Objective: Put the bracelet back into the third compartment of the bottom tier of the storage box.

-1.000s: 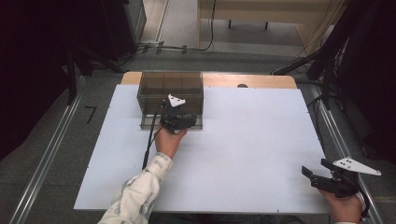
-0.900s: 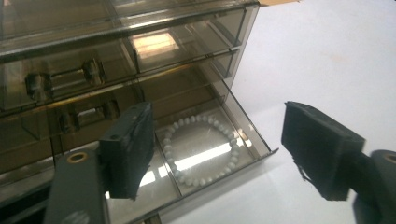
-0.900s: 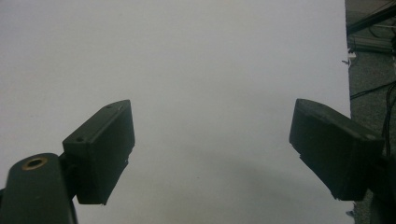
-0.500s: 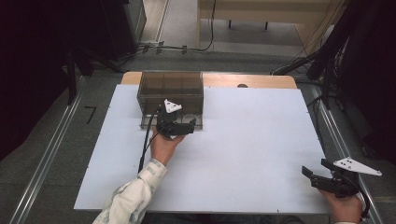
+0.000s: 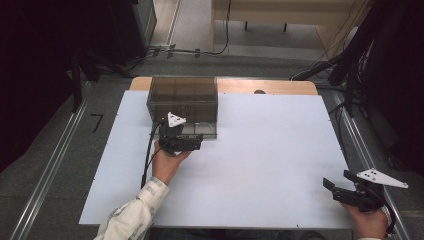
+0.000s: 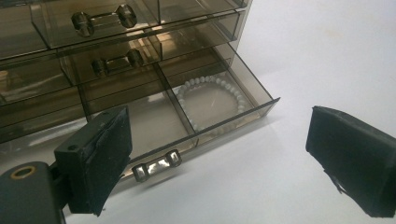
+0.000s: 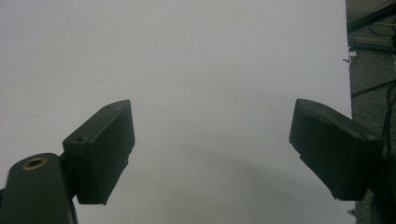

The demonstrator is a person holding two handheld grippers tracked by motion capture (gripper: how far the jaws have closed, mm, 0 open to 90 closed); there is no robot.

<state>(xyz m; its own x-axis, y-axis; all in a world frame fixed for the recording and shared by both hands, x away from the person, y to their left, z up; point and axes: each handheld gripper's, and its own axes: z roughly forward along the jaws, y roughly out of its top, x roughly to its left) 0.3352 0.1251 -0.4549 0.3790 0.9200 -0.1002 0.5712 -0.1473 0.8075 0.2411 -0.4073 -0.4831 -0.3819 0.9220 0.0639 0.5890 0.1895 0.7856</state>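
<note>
A smoky clear drawer cabinet (image 5: 183, 97) stands at the back of the white table. Its bottom drawer (image 6: 219, 116) is pulled out. A white bead bracelet (image 6: 212, 100) lies in that drawer's right compartment. The drawer's metal handle (image 6: 156, 164) sits just beside one pad of my left gripper (image 6: 219, 158), untouched. My left gripper (image 5: 181, 141) hovers in front of the drawer; its jaws have just been opening and stand wide with nothing gripped. At the near right corner my right gripper (image 5: 334, 188) is open over bare table (image 7: 212, 149).
Two upper drawers with metal handles (image 6: 102, 18) are closed. The white table sheet (image 5: 280, 150) spreads wide between the two hands. Cables and dark stands line the floor beyond the table's far and right edges.
My left gripper has pulled back from the cabinet front toward the near edge and slightly left, and its jaws stand wider. The right gripper has stayed put.
</note>
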